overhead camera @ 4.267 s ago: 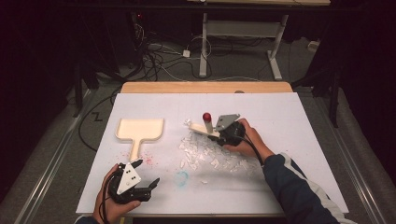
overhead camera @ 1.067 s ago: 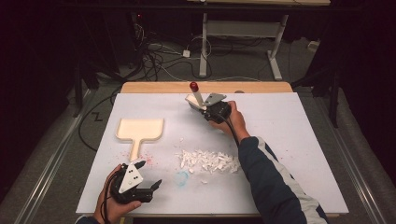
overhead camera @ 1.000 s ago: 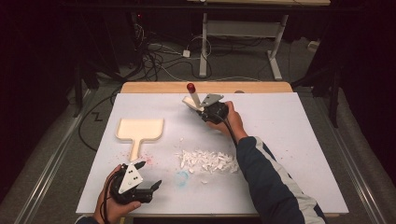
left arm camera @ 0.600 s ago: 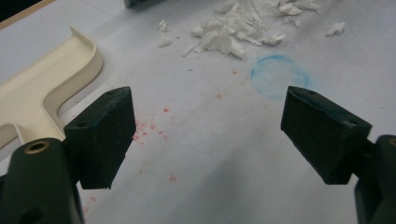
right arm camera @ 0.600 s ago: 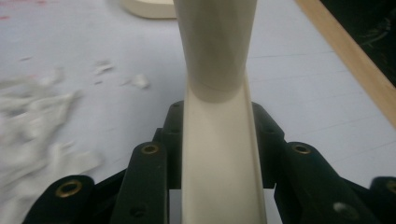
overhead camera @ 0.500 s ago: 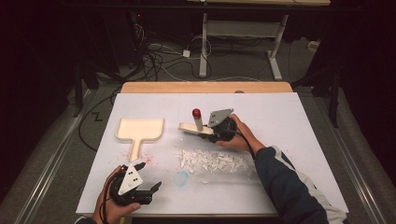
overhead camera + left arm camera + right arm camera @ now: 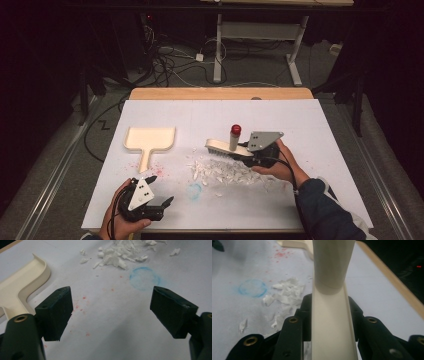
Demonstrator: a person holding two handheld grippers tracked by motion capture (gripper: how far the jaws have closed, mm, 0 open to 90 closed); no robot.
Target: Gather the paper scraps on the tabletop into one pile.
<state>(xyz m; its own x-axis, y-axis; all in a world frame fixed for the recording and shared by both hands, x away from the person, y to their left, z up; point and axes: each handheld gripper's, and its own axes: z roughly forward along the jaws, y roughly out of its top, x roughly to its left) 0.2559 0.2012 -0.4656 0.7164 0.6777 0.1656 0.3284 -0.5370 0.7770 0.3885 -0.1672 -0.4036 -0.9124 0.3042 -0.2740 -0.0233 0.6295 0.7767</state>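
Note:
My right gripper (image 7: 248,154) is shut on a cream brush (image 7: 220,147) with a red-capped upright handle (image 7: 235,131), holding it low over the far edge of a pile of white paper scraps (image 7: 225,172). Seen from the right gripper view, the brush (image 7: 332,322) runs straight out between the jaws of the right gripper (image 7: 330,315), with scraps (image 7: 284,293) to its left. A cream dustpan (image 7: 150,139) lies flat to the left. My left gripper (image 7: 161,190) rests open near the front edge. In the left gripper view, nothing lies between the fingers of the left gripper (image 7: 111,312).
A white sheet covers the table, whose wooden strip (image 7: 220,93) shows at the far edge. A blue chalk circle (image 7: 145,278) and red specks mark the sheet between the dustpan (image 7: 22,283) and the scraps (image 7: 120,255). Cables and a desk frame stand on the floor beyond.
My right hand has carried the brush from the far side of the table back toward me and down to the scrap pile. The left gripper has stayed put.

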